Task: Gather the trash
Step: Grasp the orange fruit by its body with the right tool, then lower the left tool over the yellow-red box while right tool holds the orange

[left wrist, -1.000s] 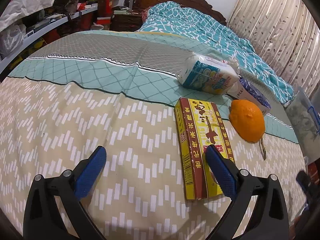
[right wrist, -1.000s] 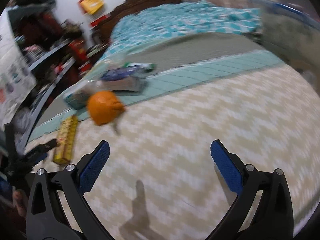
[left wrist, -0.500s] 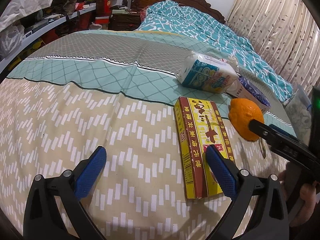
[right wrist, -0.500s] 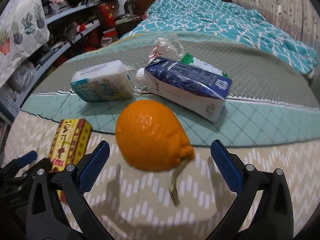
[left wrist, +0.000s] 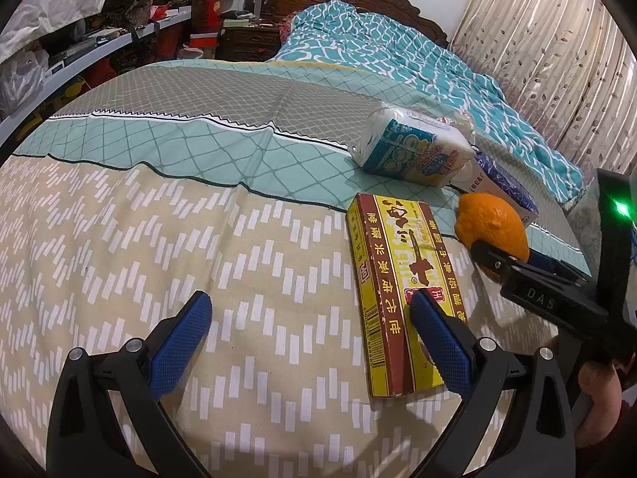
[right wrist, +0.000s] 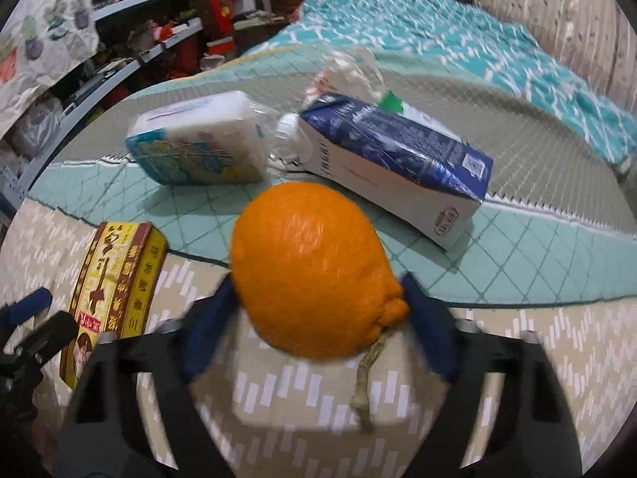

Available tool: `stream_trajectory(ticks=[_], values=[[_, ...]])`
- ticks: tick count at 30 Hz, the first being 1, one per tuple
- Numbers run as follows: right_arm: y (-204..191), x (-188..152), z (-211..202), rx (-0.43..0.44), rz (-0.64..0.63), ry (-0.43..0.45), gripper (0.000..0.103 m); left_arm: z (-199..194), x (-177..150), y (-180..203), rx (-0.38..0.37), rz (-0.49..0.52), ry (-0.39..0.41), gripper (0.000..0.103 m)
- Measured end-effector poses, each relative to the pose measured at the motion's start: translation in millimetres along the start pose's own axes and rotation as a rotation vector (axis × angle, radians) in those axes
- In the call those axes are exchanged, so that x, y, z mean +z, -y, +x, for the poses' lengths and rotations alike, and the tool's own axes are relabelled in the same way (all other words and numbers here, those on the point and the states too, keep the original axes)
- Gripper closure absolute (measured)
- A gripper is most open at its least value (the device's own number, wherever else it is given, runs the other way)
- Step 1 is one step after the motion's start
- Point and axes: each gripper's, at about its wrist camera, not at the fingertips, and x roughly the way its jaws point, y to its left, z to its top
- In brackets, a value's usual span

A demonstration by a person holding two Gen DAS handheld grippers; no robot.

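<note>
My right gripper point(right wrist: 316, 318) has its jaws closing around the orange point(right wrist: 310, 267), which sits between the blue pads on the bedspread point(left wrist: 159, 219); I can't tell for sure that both pads press on it yet. My left gripper point(left wrist: 306, 338) hangs wide open and empty, one finger over the yellow box point(left wrist: 398, 279). Behind the orange lie a blue carton point(right wrist: 398, 159) and a tissue pack point(right wrist: 199, 147), side by side.
</note>
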Motion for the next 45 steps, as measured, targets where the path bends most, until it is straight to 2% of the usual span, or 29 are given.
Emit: stream_trajectory(ticks=[1,2,5,14,18,22,25,28,33,36,45], values=[[-2.2,-1.2,-1.8,-0.008,-0.010,0.006,0.053,-0.1,0.0,-0.1,0.000,-0.001,0.000,0.007],[-2.4,-5.1,-5.5,-0.012,-0.001,0.012,0.060,-0.1,0.0,-0.1,-0.001,0.000,0.001,0.007],[7.9,-17.3,-16.2,0.023,0.050,0.020,0.063,-0.4,-0.6,-0.3,-0.004,0.000,0.001,0.007],[46.2,-74.2,-60.3,0.045,0.170,0.049,0.064,-2.1,2.2,1.8,-0.042,0.032,-0.034,0.008],[57.9,-79.6,-63.7,0.079,0.220,0.058,0.063,-6.6,9.3,17.3,-0.050,0.038,-0.035,0.008],[56.1,-78.6,-62.3,0.093,0.219,0.064,0.061,-2.5,19.8,42.4,-0.039,0.064,-0.045,0.008],[61.0,-79.6,-62.4,0.119,0.237,0.069,0.060,3.6,22.3,60.8,-0.013,0.102,-0.042,0.008],[63.1,-82.0,-63.8,0.135,0.248,0.072,0.060,19.7,22.3,77.2,0.048,0.142,-0.072,0.008],[64.7,-81.9,-63.2,0.149,0.252,0.075,0.058,38.1,15.1,80.3,0.104,0.149,-0.121,0.009],[65.3,-82.1,-62.8,0.155,0.251,0.076,0.057,38.8,10.4,81.1,0.148,0.174,-0.106,0.009],[63.3,-81.9,-64.0,0.162,0.250,0.079,0.051,36.9,5.1,79.9,0.154,0.175,-0.087,0.008]])
